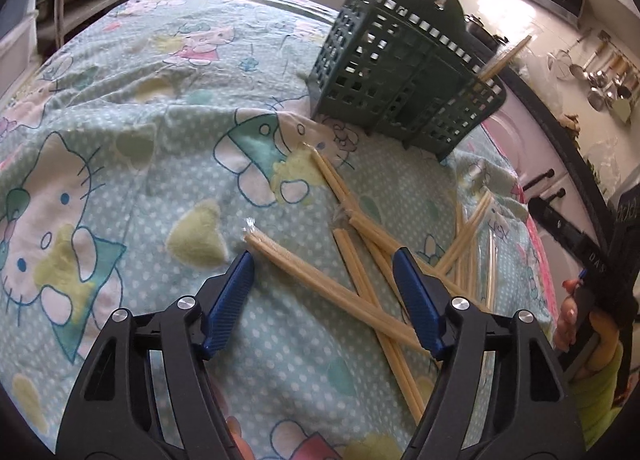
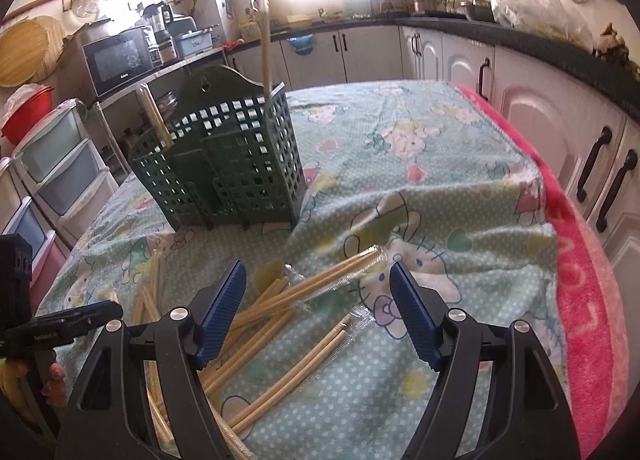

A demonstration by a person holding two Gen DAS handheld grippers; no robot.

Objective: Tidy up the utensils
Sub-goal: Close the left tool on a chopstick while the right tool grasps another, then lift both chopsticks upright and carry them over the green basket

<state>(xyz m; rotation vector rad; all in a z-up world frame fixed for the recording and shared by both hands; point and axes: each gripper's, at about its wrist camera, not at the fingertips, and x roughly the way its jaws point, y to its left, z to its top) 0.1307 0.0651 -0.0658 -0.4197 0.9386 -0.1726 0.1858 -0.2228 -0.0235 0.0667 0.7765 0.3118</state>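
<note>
Several wrapped pairs of pale wooden chopsticks (image 1: 360, 228) lie crossed on the cartoon-cat tablecloth (image 1: 160, 140). My left gripper (image 1: 324, 260) stands open low over them, with one wrapped pair (image 1: 320, 284) slanting between its blue fingers (image 1: 230, 300) and not pressed by the pads. My right gripper (image 2: 318, 272) is open too, above the same heap of chopsticks (image 2: 276, 300). Behind the heap stands a green slotted utensil basket (image 1: 400, 80) (image 2: 224, 164), and one pair (image 2: 154, 116) leans upright in its end compartment.
A hand (image 1: 570, 312) holds the other gripper at the right edge of the left wrist view. A pink towel (image 2: 580, 280) hangs over the table's right side. White kitchen cabinets (image 2: 520, 100), a microwave (image 2: 116, 60) and stacked drawers (image 2: 60, 180) surround the table.
</note>
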